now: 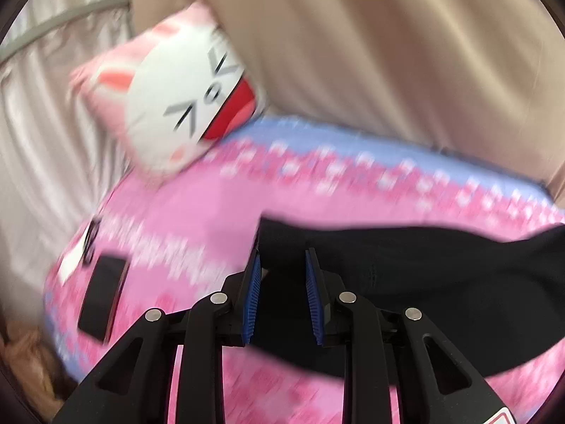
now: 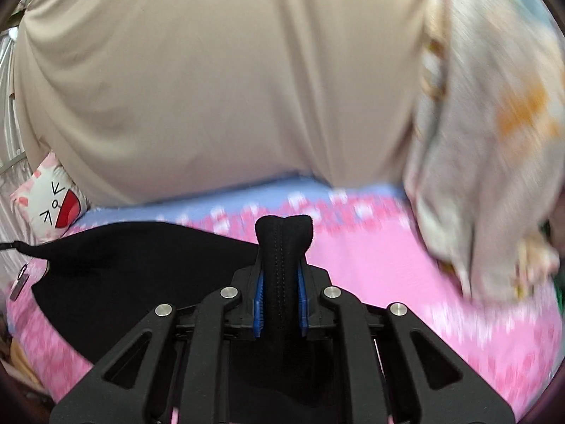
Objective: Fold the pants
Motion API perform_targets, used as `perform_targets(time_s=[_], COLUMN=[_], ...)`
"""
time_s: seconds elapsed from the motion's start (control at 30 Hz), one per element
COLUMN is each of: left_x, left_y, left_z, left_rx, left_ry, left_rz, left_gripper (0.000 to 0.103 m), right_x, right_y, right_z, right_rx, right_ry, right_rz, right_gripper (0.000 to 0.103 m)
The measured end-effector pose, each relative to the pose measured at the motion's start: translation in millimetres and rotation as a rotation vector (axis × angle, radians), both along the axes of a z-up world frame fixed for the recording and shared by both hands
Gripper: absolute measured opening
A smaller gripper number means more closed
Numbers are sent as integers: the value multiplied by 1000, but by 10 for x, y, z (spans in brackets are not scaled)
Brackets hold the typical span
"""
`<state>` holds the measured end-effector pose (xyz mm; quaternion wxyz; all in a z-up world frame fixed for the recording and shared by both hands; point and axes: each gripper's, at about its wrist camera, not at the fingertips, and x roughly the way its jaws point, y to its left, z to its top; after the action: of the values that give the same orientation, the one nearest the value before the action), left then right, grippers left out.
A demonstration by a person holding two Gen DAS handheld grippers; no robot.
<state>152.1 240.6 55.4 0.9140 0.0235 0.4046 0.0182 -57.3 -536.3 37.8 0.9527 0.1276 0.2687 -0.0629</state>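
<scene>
Right gripper (image 2: 281, 282) clamped hard on a bunched, stitched edge of the black pants (image 2: 123, 258), with a nub of cloth poking out past the fingertips. Left gripper (image 1: 282, 268) closed likewise on the same garment, dark cloth filling the narrow gap between the blue pads (image 1: 255, 304). Rest of the pants strung between the two grips, sagging below and to the inner side of each pair of jaws over the pink bedspread (image 1: 197, 219).

Judged soft, light and limp: no stiffness to hold a crease, likely to droop and drag wherever unsupported. Best taken at seams, hem or waistband, where the doubled cloth gave the pads something thick to bite.

Open bedspread ahead of both pairs of jaws. Cat pillow (image 1: 183, 106) far ahead and left of the left jaws, a dark flat object (image 1: 102, 296) low to their left. Beige drape (image 2: 212, 88) walling the far edge, patterned cloth (image 2: 476, 176) crowding right of the right jaws.
</scene>
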Motion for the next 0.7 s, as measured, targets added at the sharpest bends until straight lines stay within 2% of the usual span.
perform_targets(time_s=[0.13,0.17,0.2,0.27,0.33,0.4,0.47,0.5,0.53,0.6,0.7], left_x=[-103,-88,-79,-80,-99,-152,-214,-257,-286,-337,-326], left_y=[227,273,306,376,466,489,398,297,220,-33,-578], left_z=[-564,-725,-836,-991,-970,-756,-508,-352,-230,-16,52], left_rx=[34,62,94,157,125,100,150,189,202,189,185], left_ry=[118,152,171,201,212,169,93,38,-3,-75,-103], left_rz=[73,102,130,181,213,239,265,273,270,219,79], left_gripper=[23,21,12,11,11,13,15,21,39,64,67], right_x=[-239,-275,-295,-350,-437,-527,-645,-723,-776,-969,-1045], right_y=[-55,-73,-92,-114,-108,-114,-163,-220,-286,-415,-493], right_z=[-495,-634,-727,-852,-874,-837,-777,-754,-745,-710,-662], right_rx=[57,74,92,125,162,156,148,159,171,220,326], right_ry=[93,114,128,132,114,97,87,73,62,30,-4], right_rz=[-39,-54,-63,-86,-90,-119,-171,-196,-217,-284,-271], right_gripper=[14,14,14,15,19,27,46,50,53,55,57])
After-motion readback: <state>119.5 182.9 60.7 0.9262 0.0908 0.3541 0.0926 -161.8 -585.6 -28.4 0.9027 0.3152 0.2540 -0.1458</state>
